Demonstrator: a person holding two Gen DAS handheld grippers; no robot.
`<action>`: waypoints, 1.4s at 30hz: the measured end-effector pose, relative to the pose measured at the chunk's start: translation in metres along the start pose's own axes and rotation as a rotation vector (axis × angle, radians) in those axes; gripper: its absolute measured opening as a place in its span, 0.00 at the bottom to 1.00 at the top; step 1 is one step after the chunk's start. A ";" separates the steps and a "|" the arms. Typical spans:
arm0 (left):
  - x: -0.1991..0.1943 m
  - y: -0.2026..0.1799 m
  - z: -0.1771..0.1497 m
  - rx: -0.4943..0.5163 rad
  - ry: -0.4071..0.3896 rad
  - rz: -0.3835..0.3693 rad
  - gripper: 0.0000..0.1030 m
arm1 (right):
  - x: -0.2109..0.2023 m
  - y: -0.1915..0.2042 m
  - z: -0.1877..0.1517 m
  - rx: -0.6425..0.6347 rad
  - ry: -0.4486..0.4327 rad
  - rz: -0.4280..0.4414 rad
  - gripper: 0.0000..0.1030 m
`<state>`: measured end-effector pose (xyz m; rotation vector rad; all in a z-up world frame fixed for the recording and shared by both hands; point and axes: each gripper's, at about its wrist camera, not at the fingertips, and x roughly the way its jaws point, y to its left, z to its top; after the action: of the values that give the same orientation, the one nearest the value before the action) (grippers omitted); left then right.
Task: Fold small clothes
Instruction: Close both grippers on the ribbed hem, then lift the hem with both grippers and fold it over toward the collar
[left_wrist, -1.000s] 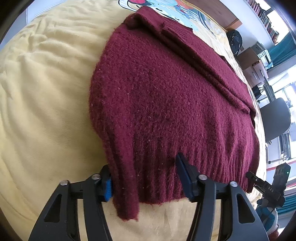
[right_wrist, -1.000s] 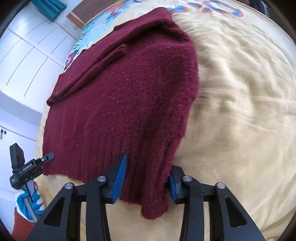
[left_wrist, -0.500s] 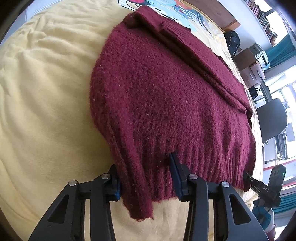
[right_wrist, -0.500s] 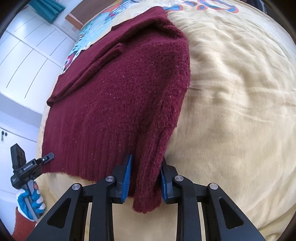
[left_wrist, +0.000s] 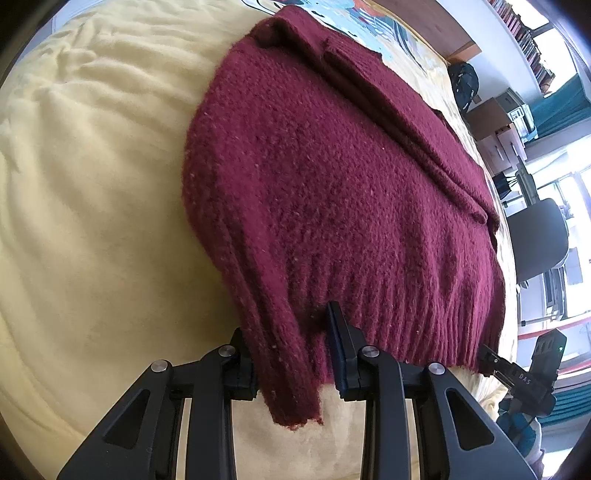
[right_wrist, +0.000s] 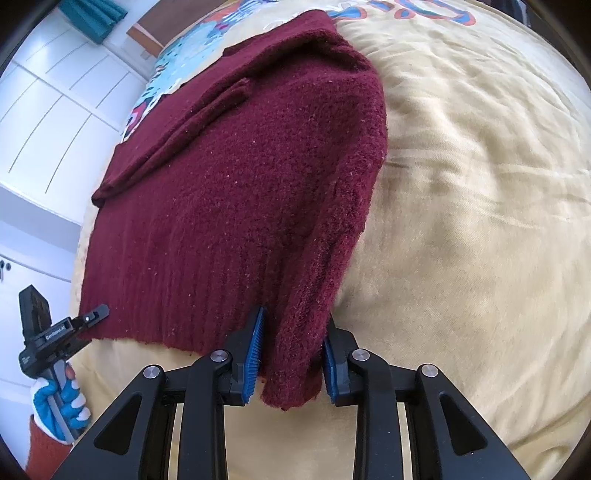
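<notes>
Sweater (left_wrist: 332, 192) is lying on the bed (left_wrist: 92, 184), stretching away from both tools; left tool (left_wrist: 291, 354) and right tool (right_wrist: 291, 350) are each pinching a near hem corner.

rumpled pale-yellow blanket (left_wrist: 92, 206) over the bed, dark-red knit sweater (left_wrist: 332, 192) spread flat on it

Left gripper (left_wrist: 291, 354) left pad: hidden behind sweater (left_wrist: 332, 177) hem.
Bedspread print (right_wrist: 184, 70): covered by sweater, cut by top edge.
Shelf books (left_wrist: 532, 40): too small to tell.
</notes>
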<state>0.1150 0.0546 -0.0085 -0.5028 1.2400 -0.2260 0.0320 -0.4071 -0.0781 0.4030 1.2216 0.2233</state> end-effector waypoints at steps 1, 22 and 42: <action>0.001 -0.002 0.000 0.004 0.003 -0.001 0.25 | -0.001 0.000 0.000 -0.002 -0.003 -0.003 0.29; -0.036 -0.015 0.006 0.054 -0.093 -0.016 0.08 | -0.038 0.005 0.009 -0.045 -0.079 0.011 0.13; -0.099 -0.063 0.088 0.126 -0.260 -0.094 0.08 | -0.111 0.038 0.106 -0.026 -0.295 0.156 0.12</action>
<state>0.1731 0.0636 0.1258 -0.4659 0.9438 -0.3060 0.0973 -0.4334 0.0635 0.4913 0.8981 0.3024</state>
